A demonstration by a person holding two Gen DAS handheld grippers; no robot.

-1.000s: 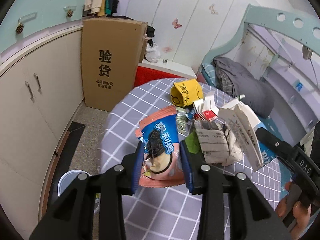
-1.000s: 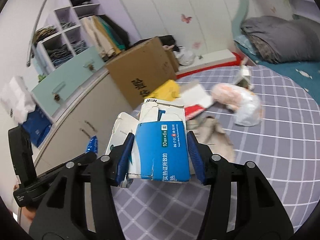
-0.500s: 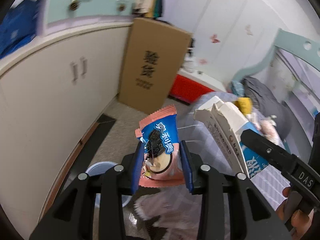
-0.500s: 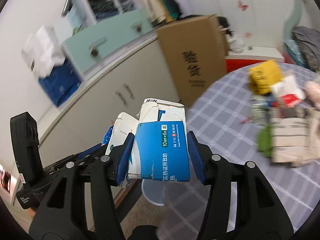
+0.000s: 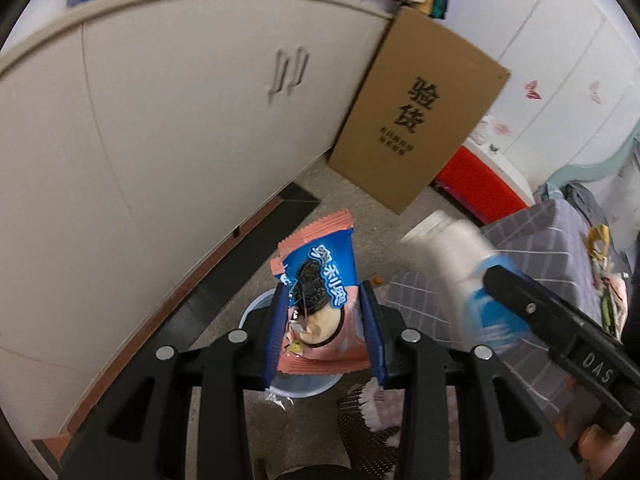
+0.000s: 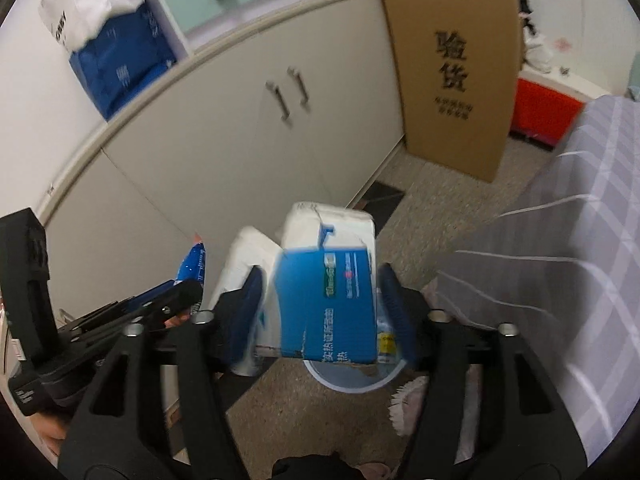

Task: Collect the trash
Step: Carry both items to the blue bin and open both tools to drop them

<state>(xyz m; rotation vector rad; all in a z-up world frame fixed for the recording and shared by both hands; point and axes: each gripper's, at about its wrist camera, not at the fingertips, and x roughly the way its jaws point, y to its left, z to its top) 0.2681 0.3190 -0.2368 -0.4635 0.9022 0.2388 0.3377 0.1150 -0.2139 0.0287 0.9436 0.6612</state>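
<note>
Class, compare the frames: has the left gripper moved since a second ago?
Yes. The left gripper, gripping the cookie wrapper, swung off the table to above the bin.

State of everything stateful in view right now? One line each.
Left tool: shut on cookie wrapper.
Right tool: shut on blue box.
Cookie wrapper: held upright, over the bin.
Blue box: crumpled, torn open at top, held over the bin.
Bin: on the floor, open, mostly hidden behind the held trash.
Cabinet doors: closed.
Cardboard box: standing, leaning against the cabinet.
</note>
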